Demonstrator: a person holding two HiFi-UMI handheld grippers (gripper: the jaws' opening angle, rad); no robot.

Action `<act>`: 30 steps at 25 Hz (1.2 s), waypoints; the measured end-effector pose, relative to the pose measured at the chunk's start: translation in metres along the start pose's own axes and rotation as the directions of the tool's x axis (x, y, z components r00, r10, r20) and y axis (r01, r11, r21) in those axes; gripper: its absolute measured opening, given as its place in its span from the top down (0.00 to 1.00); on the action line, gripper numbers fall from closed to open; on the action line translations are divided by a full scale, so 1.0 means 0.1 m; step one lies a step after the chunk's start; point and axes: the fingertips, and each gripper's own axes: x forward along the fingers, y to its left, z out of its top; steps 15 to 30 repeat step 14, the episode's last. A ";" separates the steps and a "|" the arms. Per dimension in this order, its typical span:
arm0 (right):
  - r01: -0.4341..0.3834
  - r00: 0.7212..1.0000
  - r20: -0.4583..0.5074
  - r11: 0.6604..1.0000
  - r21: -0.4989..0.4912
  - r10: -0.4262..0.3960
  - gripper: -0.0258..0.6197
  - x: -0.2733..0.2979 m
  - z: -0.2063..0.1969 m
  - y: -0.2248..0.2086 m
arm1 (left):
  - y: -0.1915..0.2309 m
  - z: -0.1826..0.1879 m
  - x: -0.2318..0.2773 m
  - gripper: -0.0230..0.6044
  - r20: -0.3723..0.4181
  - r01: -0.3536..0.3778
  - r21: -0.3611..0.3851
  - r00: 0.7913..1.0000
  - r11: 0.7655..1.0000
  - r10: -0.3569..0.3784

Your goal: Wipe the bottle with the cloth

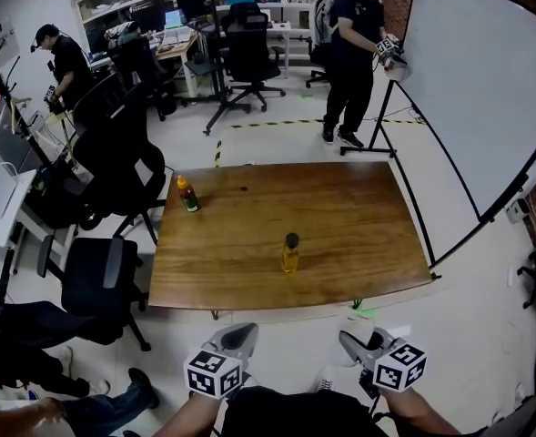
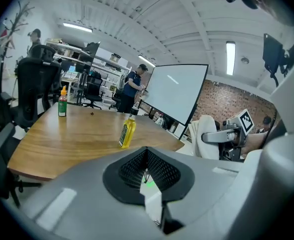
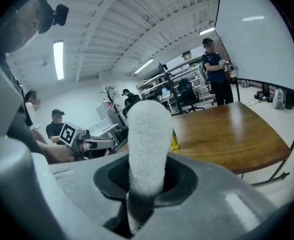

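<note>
Left gripper: jaws pressed together, nothing between them. Right gripper: pinching white cloth, which stands upright. Yellow bottle stands on table, ahead of both grippers, well apart.

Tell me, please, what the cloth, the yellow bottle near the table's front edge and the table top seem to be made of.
The cloth is white and matte with a nubbly pile, likely terry or microfibre. The yellow bottle has clear, glossy walls over yellow liquid and a dark cap; probably plastic, possibly glass. The table top is brown, grain-streaked and softly shiny: varnished wood or wood-look laminate.
</note>
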 end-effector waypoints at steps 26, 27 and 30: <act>-0.018 1.000 -0.005 1.000 0.020 0.018 0.85 -0.08 -0.02 0.01 | -0.04 0.08 -0.07 0.94 -0.020 -0.032 0.029 0.999 0.999 0.032; -0.018 1.000 -0.005 1.000 0.020 0.018 0.85 -0.08 -0.02 0.01 | -0.04 0.08 -0.07 0.94 -0.020 -0.032 0.029 0.999 0.999 0.032; -0.018 1.000 -0.005 1.000 0.020 0.018 0.85 -0.08 -0.02 0.01 | -0.04 0.08 -0.07 0.94 -0.020 -0.032 0.029 0.999 0.999 0.032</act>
